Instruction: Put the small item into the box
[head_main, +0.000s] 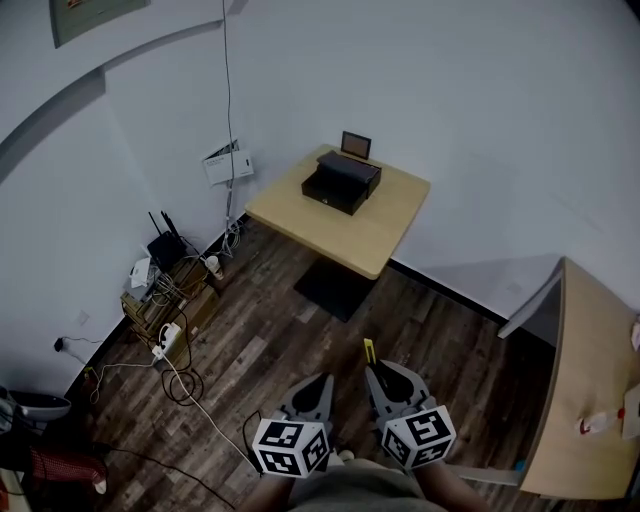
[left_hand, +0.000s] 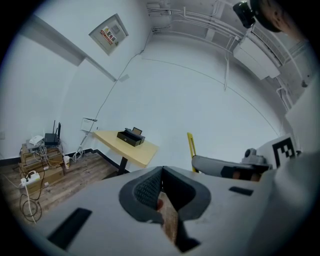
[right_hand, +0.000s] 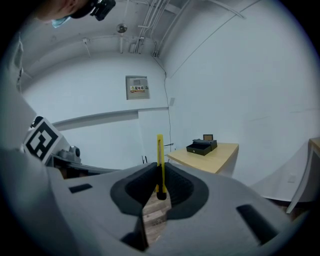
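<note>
A black box (head_main: 341, 181) with a raised lid sits on a small light-wood table (head_main: 375, 235) against the far wall; it also shows as the box (left_hand: 130, 136) and the box (right_hand: 202, 146). My right gripper (head_main: 377, 375) is shut on a thin yellow stick-like item (right_hand: 159, 163), whose tip (head_main: 368, 351) pokes out past the jaws. My left gripper (head_main: 321, 387) is shut with nothing in it. Both are held low, near my body, far from the table. In the left gripper view, the yellow item (left_hand: 191, 150) stands to the right.
Wood-plank floor (head_main: 260, 350) lies between me and the table. Routers, boxes and a tangle of cables (head_main: 165, 290) crowd the left wall. A second light-wood table (head_main: 590, 390) with small objects stands at the right. A white cable (head_main: 200, 405) trails across the floor.
</note>
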